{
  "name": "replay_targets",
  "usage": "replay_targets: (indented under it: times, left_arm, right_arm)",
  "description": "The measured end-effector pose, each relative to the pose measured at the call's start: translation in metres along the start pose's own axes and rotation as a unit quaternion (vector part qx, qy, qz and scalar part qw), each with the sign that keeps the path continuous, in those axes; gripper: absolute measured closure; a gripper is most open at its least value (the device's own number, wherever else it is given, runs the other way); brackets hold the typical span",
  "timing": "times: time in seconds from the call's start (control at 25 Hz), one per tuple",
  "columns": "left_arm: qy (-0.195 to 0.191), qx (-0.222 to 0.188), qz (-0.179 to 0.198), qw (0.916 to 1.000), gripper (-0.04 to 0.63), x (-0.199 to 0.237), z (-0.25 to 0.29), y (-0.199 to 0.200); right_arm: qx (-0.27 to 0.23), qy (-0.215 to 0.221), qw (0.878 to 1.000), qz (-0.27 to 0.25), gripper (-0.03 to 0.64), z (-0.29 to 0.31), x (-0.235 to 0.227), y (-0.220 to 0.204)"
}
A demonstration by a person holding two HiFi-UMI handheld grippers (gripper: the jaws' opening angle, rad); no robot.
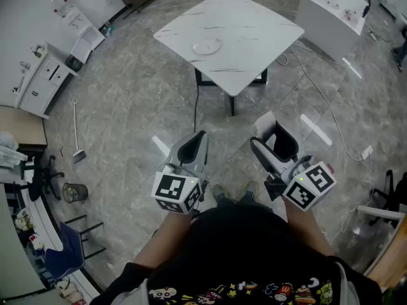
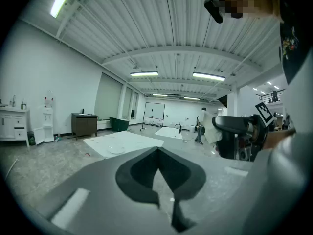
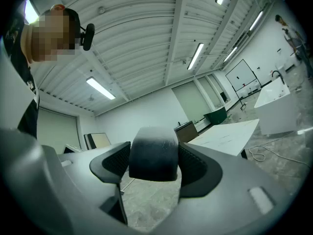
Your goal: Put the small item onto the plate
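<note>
Black printed shirt (image 1: 241, 259) fills the bottom of the head view. Two bare forearms (image 1: 170, 234) come out from it, one at 7 o'clock and one at 5 o'clock, both bent forward at waist height. Each carries one claw, two in all, and each claw has one marker cube (image 1: 178, 192) at its rear.

First, the left claw (image 1: 198, 142) (image 2: 157, 150) points toward 1 o'clock. Its own view shows the two jaws closed tip to tip, with nothing gripped.

Second, the right claw (image 1: 275, 138) (image 3: 152, 166) points toward 11 o'clock, level with the other and apart from it. Its jaws are clamped on the small item (image 1: 284, 143) (image 3: 152, 151), one dark rounded block seated between the two ribbed pads. The item is thus held in the air above the floor (image 1: 127, 113), well short of the tabletop.

Two shoes (image 1: 220, 192) stand on the grey stone floor between the claws. One wire bin (image 1: 74, 191) sits at 8 o'clock. One long-handled broom (image 1: 76, 138) lies at 9 o'clock.

Farther out at 12 o'clock stands one white marbled tabletop (image 1: 248, 24) (image 2: 132, 140) (image 3: 227, 137), square, set corner-on, on a dark base. One plate (image 1: 207, 46) (image 2: 116, 150), white, lies on its near-left part, well apart from both claws.

Beyond, one white tub (image 1: 331, 11) stands at 1 o'clock and one white cabinet (image 1: 44, 75) at 10 o'clock.
</note>
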State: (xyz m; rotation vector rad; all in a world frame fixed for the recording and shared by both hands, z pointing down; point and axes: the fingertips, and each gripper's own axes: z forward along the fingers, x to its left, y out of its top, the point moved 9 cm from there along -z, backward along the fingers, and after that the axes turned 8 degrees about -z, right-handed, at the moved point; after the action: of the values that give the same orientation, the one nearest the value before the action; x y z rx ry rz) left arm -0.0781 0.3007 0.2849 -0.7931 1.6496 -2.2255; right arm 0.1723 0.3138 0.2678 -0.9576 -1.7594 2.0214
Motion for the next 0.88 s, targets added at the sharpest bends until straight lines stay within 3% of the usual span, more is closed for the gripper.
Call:
replay_targets:
  times: [0.36,0.88]
  left_arm:
    - [0.005,-0.019,0.001,0.9998,0.595,-0.003,-0.003,0.009]
    - [0.022,-0.025,0.001,0.9994,0.595,-0.023,0.01,0.008]
  right_arm:
    - [0.007,-0.014,0.999,-0.035,0.285,0.001,0.004,0.003]
    - [0.021,0.004,0.998,-0.053,0.285,-0.01,-0.016,0.003]
